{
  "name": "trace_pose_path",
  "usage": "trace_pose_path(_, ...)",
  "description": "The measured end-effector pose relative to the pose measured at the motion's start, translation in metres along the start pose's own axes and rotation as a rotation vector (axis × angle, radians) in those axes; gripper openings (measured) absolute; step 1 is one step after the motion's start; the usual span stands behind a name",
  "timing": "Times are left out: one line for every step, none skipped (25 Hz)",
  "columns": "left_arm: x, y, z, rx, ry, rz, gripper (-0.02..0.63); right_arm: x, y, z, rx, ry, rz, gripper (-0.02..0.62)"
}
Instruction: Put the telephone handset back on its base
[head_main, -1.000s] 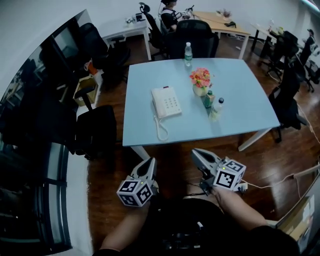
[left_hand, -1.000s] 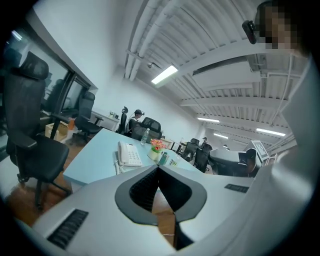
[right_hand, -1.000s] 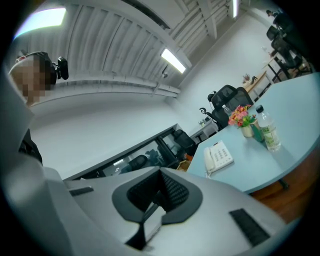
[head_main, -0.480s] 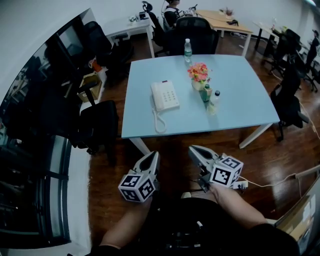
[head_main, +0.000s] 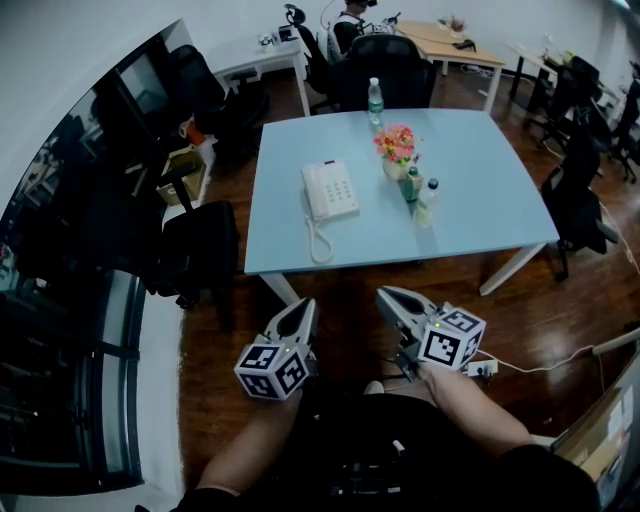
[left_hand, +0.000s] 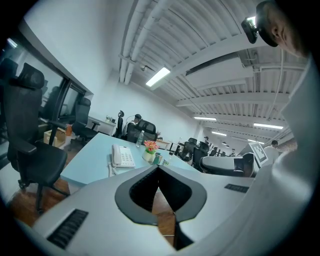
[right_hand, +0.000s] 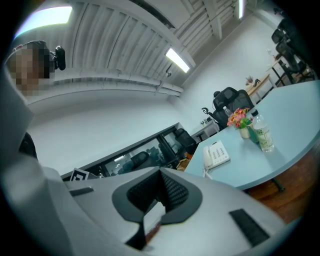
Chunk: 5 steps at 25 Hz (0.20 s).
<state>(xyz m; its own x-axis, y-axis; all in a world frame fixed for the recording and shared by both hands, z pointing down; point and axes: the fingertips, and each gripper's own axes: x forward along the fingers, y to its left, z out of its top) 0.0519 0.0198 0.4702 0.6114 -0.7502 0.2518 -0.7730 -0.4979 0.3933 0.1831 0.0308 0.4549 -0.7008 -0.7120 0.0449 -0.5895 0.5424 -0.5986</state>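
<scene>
A white telephone (head_main: 331, 190) lies on the light blue table (head_main: 480, 190), left of centre, its coiled cord (head_main: 320, 243) trailing toward the near edge. The handset (head_main: 315, 192) appears to lie along the left side of the base. Both grippers are held low in front of the person, over the wooden floor and short of the table's near edge. My left gripper (head_main: 303, 306) is shut with nothing in it, and so is my right gripper (head_main: 385, 295). The telephone (left_hand: 121, 156) shows far off beyond the shut left gripper (left_hand: 158, 167), and the telephone (right_hand: 216, 154) beyond the right gripper (right_hand: 161, 172).
A vase of flowers (head_main: 398, 150), a green bottle (head_main: 412, 185) and a clear bottle (head_main: 430, 200) stand right of the telephone, another bottle (head_main: 375, 100) at the far edge. Black office chairs (head_main: 200, 250) (head_main: 385, 70) (head_main: 575, 210) ring the table. A person sits at a far desk.
The head view has shifted slightly, so the table sits a little higher in frame. Both grippers stay shut near the body; the right one has drifted slightly left.
</scene>
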Motion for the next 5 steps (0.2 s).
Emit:
trace_pose_path(-0.0001,-0.0007,0.0010,0.002,-0.001,-0.001,0.000,-0.0001,0.0007,-0.0003,-0.002,0.001,0.000,0.008)
trace_pose_path(-0.0006,-0.0012,0.0018,0.003,-0.002,0.000,0.000,-0.0003,0.0012,-0.0011,-0.003,0.003,0.001,0.008)
trace_pose_path(-0.0014,-0.0017,0.0022,0.004,-0.003,0.000,0.000,-0.0004,0.0015,-0.0023,-0.005,0.005,0.001,0.008)
trace_pose_path(-0.0025,-0.0022,0.0024,0.004,-0.005,0.001,0.000,-0.0005,0.0016,-0.0037,-0.008,0.006,0.001,0.008)
trace_pose_path(-0.0037,-0.0026,0.0026,0.004,-0.006,0.002,0.000,-0.0006,0.0016,-0.0050,-0.011,0.008,0.000,0.008)
